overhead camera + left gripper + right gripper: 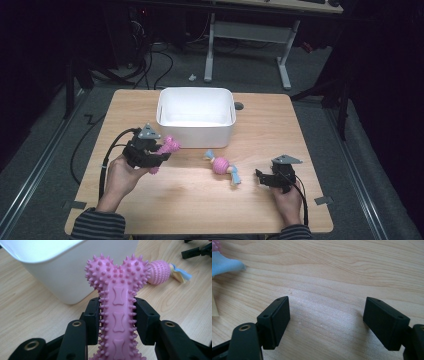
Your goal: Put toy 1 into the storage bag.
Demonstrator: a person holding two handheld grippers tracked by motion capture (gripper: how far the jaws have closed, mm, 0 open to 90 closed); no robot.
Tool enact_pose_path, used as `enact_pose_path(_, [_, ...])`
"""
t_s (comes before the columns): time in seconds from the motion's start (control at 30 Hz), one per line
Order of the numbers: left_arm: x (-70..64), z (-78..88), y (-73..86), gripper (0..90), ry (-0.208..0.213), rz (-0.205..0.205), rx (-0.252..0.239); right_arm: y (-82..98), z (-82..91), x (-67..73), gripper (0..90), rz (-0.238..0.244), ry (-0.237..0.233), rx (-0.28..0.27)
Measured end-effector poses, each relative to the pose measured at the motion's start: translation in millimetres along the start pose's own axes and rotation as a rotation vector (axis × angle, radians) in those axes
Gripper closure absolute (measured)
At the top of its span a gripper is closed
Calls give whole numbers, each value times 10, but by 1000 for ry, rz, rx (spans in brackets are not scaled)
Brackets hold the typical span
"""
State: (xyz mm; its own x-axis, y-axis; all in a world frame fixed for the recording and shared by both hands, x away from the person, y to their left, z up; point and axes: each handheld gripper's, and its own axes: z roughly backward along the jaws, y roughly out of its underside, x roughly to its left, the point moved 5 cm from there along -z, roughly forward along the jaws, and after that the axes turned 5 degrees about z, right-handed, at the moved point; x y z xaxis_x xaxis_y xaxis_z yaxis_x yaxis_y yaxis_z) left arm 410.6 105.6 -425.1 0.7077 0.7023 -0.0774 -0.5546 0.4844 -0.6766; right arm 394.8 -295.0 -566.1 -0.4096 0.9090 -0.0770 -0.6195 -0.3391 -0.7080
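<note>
A pink spiked bone toy [117, 307] is clamped in the left hand-held gripper [148, 150] beside the white bin [196, 116], not yet dropped in. The ball toy [222, 166] is left on the table [200, 200]; the right hand-held gripper [267, 179] is held apart, empty.

- A light wooden table [200, 200] is standing on grey carpet [320, 75].
- Beyond the table, a white-legged desk [250, 35] is sitting in a dark room.
- Black cables [155, 62] are lying beside the desk.

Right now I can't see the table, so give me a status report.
Left gripper shut on pink spiky bone toy. Right gripper open, nothing between the jaws. White bin ahead, path clear.
</note>
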Motion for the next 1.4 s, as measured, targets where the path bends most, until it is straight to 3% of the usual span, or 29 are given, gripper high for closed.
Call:
enact_pose_path(0.67, [68,140,-505,591,15,-3,-39,0,0,-1,213,2,1,0])
enact_pose_path(0.8, [79,103,-624,591,25,-10,-35,0,0,0,213,1,1,0])
enact_pose_path(1.1, [120,-22,-838,589,3,-31,-10,1,1,1,214,2,2,1])
enact_pose_path(1.4, [182,-98,-1031,589,10,-9,-23,1,1,2,214,2,3,1])
